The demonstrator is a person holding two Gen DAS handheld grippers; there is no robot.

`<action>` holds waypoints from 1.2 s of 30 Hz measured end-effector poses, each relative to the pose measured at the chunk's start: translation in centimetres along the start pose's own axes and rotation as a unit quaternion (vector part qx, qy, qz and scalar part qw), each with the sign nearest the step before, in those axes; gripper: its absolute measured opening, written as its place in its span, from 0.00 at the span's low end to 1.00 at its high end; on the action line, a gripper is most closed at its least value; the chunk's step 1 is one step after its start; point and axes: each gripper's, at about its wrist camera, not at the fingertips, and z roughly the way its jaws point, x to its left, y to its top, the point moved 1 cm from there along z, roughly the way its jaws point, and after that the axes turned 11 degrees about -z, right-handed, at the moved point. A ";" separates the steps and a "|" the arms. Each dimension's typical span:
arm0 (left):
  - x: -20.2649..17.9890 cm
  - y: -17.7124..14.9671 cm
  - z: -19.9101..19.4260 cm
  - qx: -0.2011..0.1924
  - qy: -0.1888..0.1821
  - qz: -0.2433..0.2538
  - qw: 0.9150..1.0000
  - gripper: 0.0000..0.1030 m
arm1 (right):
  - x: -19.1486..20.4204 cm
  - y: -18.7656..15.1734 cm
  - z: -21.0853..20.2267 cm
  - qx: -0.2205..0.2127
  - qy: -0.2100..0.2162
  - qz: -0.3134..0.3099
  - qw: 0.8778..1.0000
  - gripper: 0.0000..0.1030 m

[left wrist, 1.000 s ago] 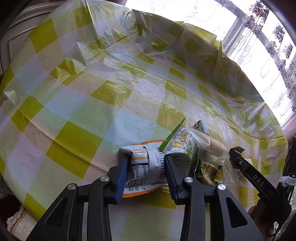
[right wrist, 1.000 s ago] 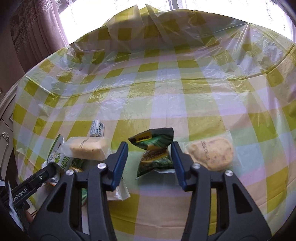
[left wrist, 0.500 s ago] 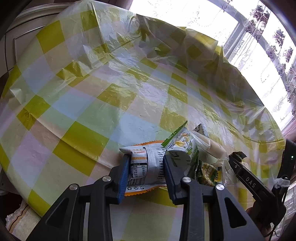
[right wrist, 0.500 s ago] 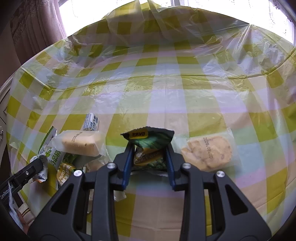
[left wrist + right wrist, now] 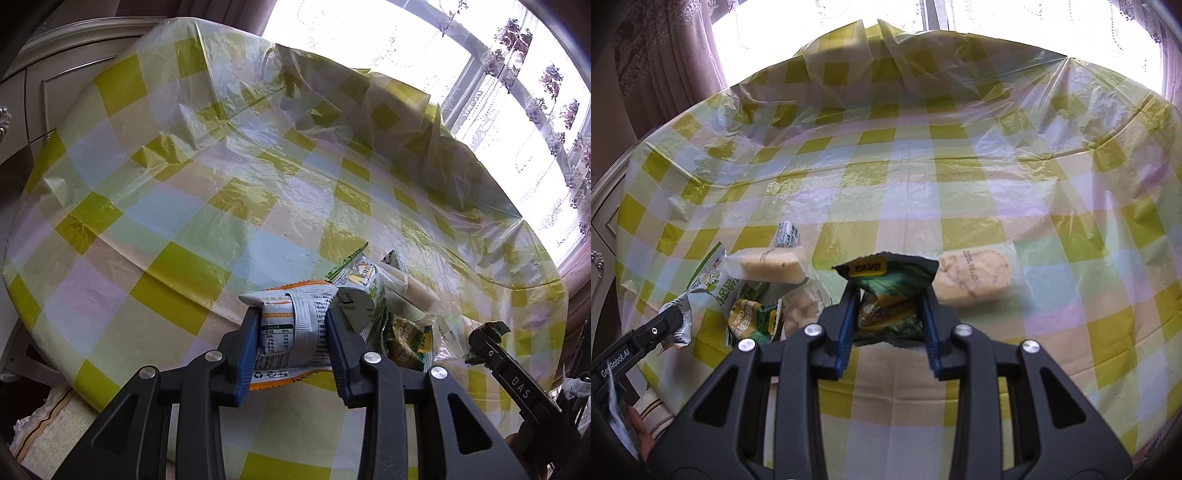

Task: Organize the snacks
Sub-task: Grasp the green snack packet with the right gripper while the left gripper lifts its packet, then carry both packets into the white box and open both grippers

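My left gripper (image 5: 291, 317) is shut on a white and orange snack packet (image 5: 291, 332), held just above the checked tablecloth (image 5: 177, 229). Right of it lie a white-green packet (image 5: 364, 291), a pale bar (image 5: 413, 291) and a small green packet (image 5: 406, 345). My right gripper (image 5: 888, 299) is shut on a dark green snack packet (image 5: 890, 280), lifted off the cloth. In the right wrist view a clear-wrapped round cake (image 5: 971, 277) lies right of it, and a clear-wrapped pale bar (image 5: 772, 266) with other packets (image 5: 746, 317) lies left.
The round table has a yellow-green checked plastic cloth (image 5: 923, 184), crumpled at the far edge below a bright window (image 5: 849, 11). Curtains (image 5: 665, 55) hang at the left. A cabinet (image 5: 55, 74) stands behind the table. The other gripper's tip (image 5: 646, 332) shows at the left.
My right gripper has closed on the dark green packet and lifted it. My left gripper has tightened on the white and orange packet and risen slightly.
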 end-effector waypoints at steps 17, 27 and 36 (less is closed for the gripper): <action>-2.6 -2.3 -4.4 -0.011 -0.032 0.041 0.999 0.35 | -1.7 -3.5 -6.0 0.001 -0.020 0.012 1.000 0.35; -7.0 -5.9 -5.4 0.027 -0.069 0.091 0.993 0.35 | -4.5 -6.3 -9.3 0.010 -0.020 0.041 0.999 0.35; -11.1 -9.7 -6.0 0.063 -0.092 0.141 0.984 0.35 | -7.4 -8.5 -11.9 0.004 -0.008 0.071 0.997 0.35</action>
